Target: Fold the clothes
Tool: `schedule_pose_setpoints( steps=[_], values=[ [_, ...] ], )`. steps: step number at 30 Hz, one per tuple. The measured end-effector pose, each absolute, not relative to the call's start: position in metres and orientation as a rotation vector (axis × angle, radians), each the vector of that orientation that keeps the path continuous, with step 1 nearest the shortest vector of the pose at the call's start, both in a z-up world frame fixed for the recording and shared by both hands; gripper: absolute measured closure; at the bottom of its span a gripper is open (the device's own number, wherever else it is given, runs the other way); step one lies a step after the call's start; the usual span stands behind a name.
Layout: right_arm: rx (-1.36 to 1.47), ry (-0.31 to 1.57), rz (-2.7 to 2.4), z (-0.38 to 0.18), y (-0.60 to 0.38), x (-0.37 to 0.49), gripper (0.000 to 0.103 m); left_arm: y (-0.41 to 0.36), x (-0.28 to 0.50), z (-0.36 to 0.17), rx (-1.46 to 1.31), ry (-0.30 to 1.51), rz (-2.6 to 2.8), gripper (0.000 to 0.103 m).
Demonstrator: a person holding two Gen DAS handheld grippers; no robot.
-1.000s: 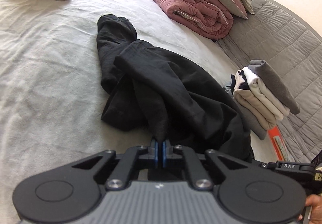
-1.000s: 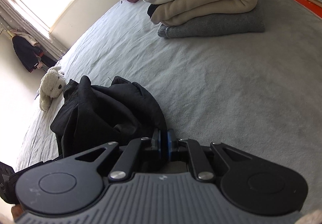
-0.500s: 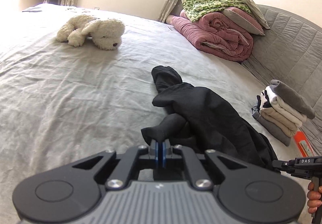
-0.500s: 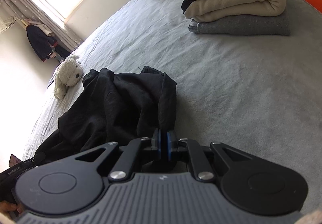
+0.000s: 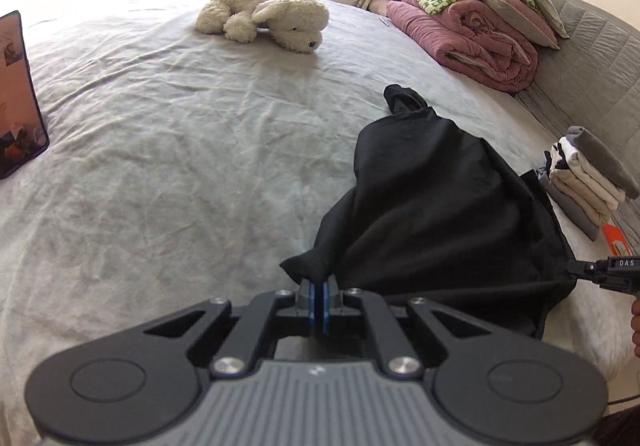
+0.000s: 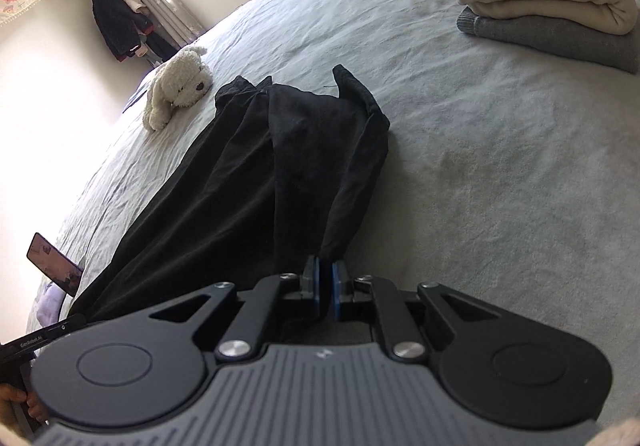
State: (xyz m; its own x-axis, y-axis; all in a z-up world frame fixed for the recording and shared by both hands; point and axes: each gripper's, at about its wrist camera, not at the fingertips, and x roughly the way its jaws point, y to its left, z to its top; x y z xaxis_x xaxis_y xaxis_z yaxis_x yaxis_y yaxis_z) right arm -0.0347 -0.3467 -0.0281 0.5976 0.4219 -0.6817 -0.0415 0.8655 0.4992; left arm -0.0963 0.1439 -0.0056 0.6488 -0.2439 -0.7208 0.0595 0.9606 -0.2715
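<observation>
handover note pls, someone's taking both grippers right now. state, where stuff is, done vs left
Left gripper: shut on one corner of the black garment.
Right gripper: shut on another corner of it.
Garment is stretched between them, far end trailing on the bed.
Done: a stack of folded clothes sits off to the right.
Left: lay the black garment flat, fold it, add it to the stack.
</observation>
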Motion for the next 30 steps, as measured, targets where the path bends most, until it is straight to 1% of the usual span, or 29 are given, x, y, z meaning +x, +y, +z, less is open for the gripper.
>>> schedule_pose_setpoints(
  steps=[5, 8, 10, 11, 12, 14, 19, 26, 27, 28, 29, 30],
  values=[
    [0.417, 0.902, 0.295, -0.028, -0.33, -0.033, 0.092, 0.144, -0.102, -0.018, -0.15, 0.943, -0.228, 0.1],
    [0.432, 0.903, 0.278, -0.029, -0.327, -0.027, 0.088, 0.138, -0.106, -0.021, -0.091, 0.969, -0.269, 0.1],
    [0.455, 0.9, 0.259, -0.03, -0.328, -0.021, 0.088, 0.134, -0.111, -0.019, -0.061, 0.978, -0.311, 0.1],
    [0.467, 0.899, 0.249, -0.03, -0.328, -0.018, 0.085, 0.133, -0.113, -0.017, -0.052, 0.976, -0.34, 0.1],
    [0.475, 0.893, 0.234, -0.03, -0.329, -0.016, 0.072, 0.131, -0.115, -0.015, -0.044, 0.975, -0.369, 0.1],
    [0.488, 0.866, 0.202, -0.026, -0.331, -0.01, 0.053, 0.129, -0.121, -0.011, -0.031, 0.971, -0.435, 0.1],
    [0.506, 0.808, 0.179, -0.016, -0.33, 0.007, 0.052, 0.12, -0.132, -0.007, -0.018, 0.974, -0.631, 0.1],
    [0.489, 0.801, 0.217, -0.012, -0.303, 0.03, 0.052, 0.107, -0.135, -0.007, 0.006, 0.996, -0.809, 0.098],
    [0.485, 0.804, 0.219, -0.013, -0.299, 0.033, 0.052, 0.109, -0.131, -0.006, -0.012, 1.0, -0.81, 0.096],
    [0.48, 0.804, 0.219, -0.013, -0.295, 0.036, 0.052, 0.11, -0.128, -0.005, -0.025, 1.013, -0.818, 0.09],
    [0.475, 0.804, 0.218, -0.013, -0.292, 0.039, 0.052, 0.112, -0.125, -0.004, -0.038, 1.027, -0.827, 0.087],
    [0.47, 0.805, 0.218, -0.014, -0.289, 0.042, 0.052, 0.112, -0.122, -0.002, -0.039, 1.038, -0.836, 0.077]
  ],
)
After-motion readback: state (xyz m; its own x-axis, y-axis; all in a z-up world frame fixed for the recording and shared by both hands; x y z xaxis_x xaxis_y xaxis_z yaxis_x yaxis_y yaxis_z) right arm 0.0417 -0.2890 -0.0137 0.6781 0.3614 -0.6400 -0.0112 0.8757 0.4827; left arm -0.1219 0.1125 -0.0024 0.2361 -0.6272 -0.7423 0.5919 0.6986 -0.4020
